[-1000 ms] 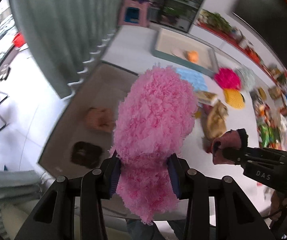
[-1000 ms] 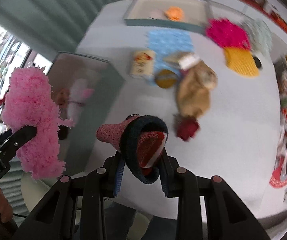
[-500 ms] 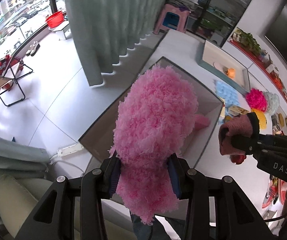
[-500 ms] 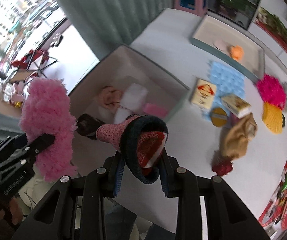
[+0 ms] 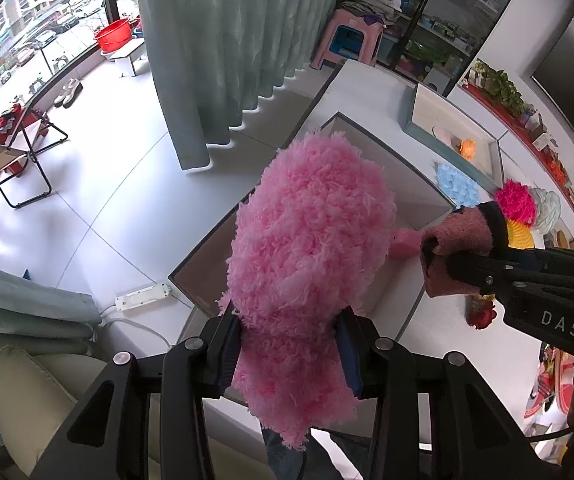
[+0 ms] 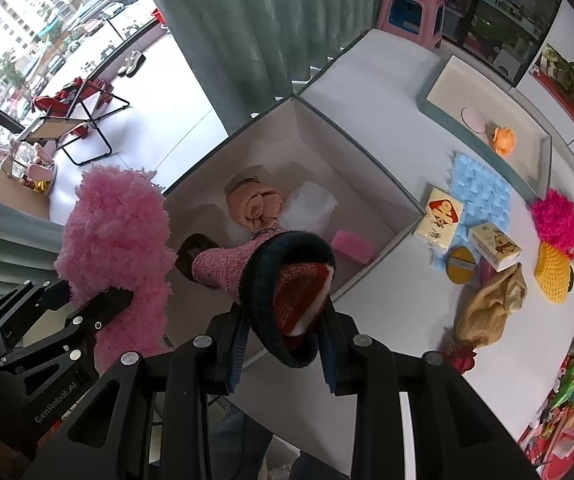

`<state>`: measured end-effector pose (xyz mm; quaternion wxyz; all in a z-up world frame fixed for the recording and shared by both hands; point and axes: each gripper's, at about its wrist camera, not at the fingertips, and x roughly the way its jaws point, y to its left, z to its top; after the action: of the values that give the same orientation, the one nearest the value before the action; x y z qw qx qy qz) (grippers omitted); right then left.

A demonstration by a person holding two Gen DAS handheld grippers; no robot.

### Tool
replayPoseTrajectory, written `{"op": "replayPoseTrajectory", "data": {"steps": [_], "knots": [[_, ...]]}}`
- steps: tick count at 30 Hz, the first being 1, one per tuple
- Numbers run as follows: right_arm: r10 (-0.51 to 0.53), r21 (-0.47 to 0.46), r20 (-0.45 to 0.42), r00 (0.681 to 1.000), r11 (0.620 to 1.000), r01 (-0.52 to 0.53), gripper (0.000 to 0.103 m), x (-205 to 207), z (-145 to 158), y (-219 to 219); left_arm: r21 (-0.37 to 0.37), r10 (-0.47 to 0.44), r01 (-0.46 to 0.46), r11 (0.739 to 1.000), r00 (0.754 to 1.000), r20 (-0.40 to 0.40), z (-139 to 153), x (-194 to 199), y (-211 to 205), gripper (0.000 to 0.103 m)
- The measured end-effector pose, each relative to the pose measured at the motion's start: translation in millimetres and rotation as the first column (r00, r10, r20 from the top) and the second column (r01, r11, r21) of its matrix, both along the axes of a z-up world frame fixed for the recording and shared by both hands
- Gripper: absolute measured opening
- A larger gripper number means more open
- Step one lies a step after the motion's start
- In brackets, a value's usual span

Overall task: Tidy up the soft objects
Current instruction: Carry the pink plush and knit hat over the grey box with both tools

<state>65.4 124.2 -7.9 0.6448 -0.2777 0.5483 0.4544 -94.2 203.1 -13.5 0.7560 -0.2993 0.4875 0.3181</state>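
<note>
White tabletop carries an open grey cardboard box [image 6: 383, 184]. Above it, the left gripper [image 5: 289, 350] pinches a fluffy pink plush duster-like bundle [image 5: 311, 240] near its base, while the right gripper [image 6: 283, 338] clamps a pink knitted sock with dark cuff [image 6: 263, 268]. Both look light, squashy and non-slippery.

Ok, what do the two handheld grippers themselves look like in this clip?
Both are matte black, angular frames with silver screw heads and blue pads on the inner faces of the fingers. The left gripper carries white lettering along its side, legible in the right wrist view as "GenRobot.AI". The right gripper shows white "DAS" lettering in the left wrist view, and a thin dark cable trails below it there.
</note>
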Motion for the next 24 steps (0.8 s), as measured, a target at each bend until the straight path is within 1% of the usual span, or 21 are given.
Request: {"op": "replayPoseTrajectory", "data": {"steps": [13,24], "knots": [[0.002,-0.010,0.003,1.000,1.000,-0.002,0.034,-2.4,-1.4,3.9,-0.009,-0.024,0.024,1.000,1.000,-0.002,-3.6,3.3,3.2,0.043],[-0.005,-0.014,-0.001,1.000,1.000,0.005,0.034,-2.1,-4.6,4.0,-0.016,-0.040,0.039,0.999,0.999,-0.019,-7.9,7.7,9.3,0.043]]}}
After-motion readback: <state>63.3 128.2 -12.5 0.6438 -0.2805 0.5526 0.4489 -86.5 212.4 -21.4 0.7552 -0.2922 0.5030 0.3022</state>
